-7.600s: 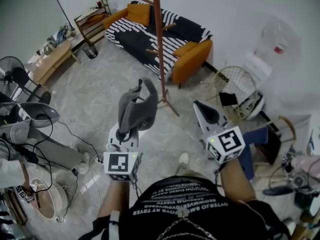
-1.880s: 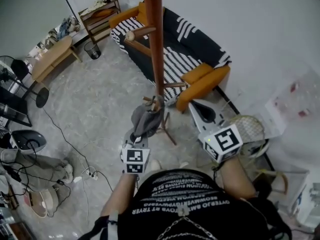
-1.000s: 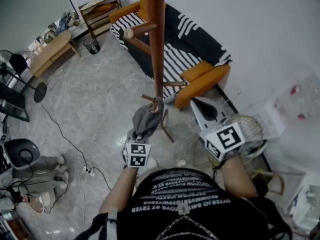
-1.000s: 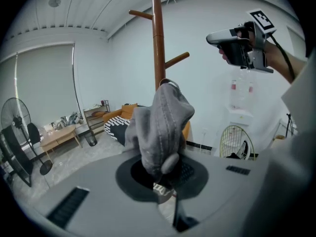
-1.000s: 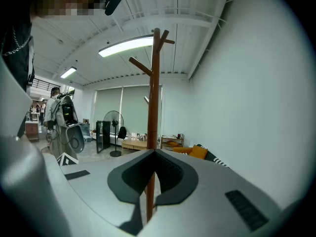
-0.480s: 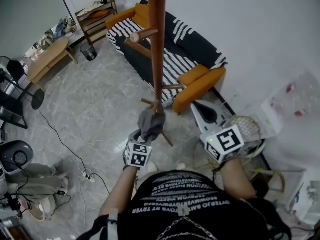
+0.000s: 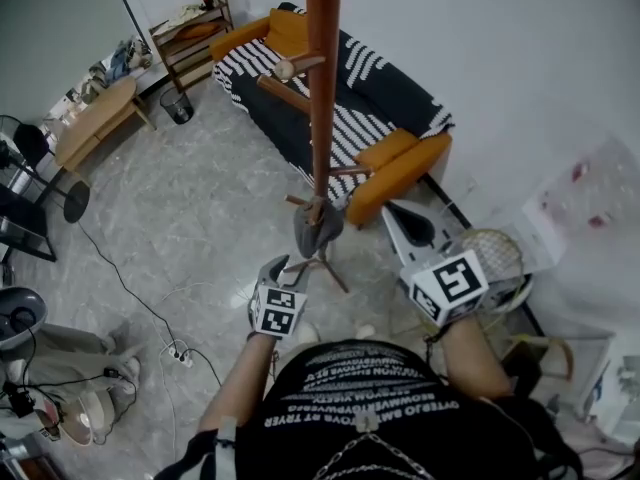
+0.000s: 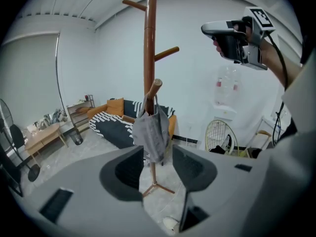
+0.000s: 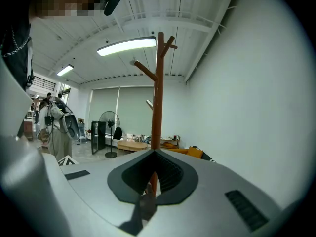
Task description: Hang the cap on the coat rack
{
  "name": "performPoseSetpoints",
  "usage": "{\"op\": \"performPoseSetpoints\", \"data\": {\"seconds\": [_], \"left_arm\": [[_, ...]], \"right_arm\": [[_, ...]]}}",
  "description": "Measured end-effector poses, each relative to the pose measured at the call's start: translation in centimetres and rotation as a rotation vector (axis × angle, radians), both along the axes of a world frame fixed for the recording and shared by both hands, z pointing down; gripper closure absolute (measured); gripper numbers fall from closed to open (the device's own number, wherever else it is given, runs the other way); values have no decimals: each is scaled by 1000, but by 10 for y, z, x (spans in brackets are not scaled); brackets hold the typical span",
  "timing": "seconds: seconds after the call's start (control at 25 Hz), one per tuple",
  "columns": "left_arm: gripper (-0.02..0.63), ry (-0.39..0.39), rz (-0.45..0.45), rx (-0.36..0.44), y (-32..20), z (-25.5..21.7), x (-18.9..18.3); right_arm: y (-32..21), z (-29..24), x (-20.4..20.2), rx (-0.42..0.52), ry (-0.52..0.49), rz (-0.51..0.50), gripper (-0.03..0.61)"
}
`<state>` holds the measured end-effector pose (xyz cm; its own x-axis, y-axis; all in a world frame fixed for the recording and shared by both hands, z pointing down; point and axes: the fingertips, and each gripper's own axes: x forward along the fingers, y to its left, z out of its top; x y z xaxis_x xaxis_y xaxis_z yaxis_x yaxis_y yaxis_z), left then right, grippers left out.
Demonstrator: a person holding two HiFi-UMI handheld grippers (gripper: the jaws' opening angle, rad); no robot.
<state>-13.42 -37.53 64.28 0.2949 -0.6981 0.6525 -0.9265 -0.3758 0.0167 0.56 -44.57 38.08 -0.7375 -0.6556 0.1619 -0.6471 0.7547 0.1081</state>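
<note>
The grey cap [image 7: 317,226] hangs from a low peg of the brown wooden coat rack [image 7: 322,88]. My left gripper [image 7: 283,271] sits just short of it, below and to the left, its jaws opening with nothing pressed between them. In the left gripper view the cap [image 8: 153,131] dangles on the peg beyond the spread left gripper [image 8: 157,155], against the rack's pole [image 8: 149,58]. My right gripper [image 7: 395,213] is held up to the right of the rack, shut and empty. In the right gripper view the right gripper [image 9: 153,174] points at the pole [image 9: 159,93].
A black-and-white striped sofa [image 7: 370,88] with orange cushions stands behind the rack. A wooden low table [image 7: 95,118], a shelf [image 7: 190,33] and a bin [image 7: 180,103] are at the far left. A round wire frame [image 7: 497,258] lies at the right. Cables [image 7: 150,308] trail over the marble floor.
The left gripper brought the cap onto the low peg, then opened and drew back toward me. The cap stays hanging on the peg. The right gripper has hardly moved.
</note>
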Motion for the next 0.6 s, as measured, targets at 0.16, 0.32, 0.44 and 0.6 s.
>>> {"op": "performPoseSetpoints", "data": {"seconds": [0.16, 0.32, 0.44, 0.6], "left_arm": [[446, 25, -14, 100, -6, -43, -9], [446, 47, -13, 253, -9, -112, -15], [454, 57, -6, 337, -11, -157, -20], [562, 84, 11, 421, -7, -206, -32]], "right_arm": [[5, -1, -3, 4, -7, 7, 575], [11, -1, -4, 5, -15, 24, 575], [16, -1, -4, 7, -20, 39, 575], [23, 6, -3, -3, -18, 64, 575]]}}
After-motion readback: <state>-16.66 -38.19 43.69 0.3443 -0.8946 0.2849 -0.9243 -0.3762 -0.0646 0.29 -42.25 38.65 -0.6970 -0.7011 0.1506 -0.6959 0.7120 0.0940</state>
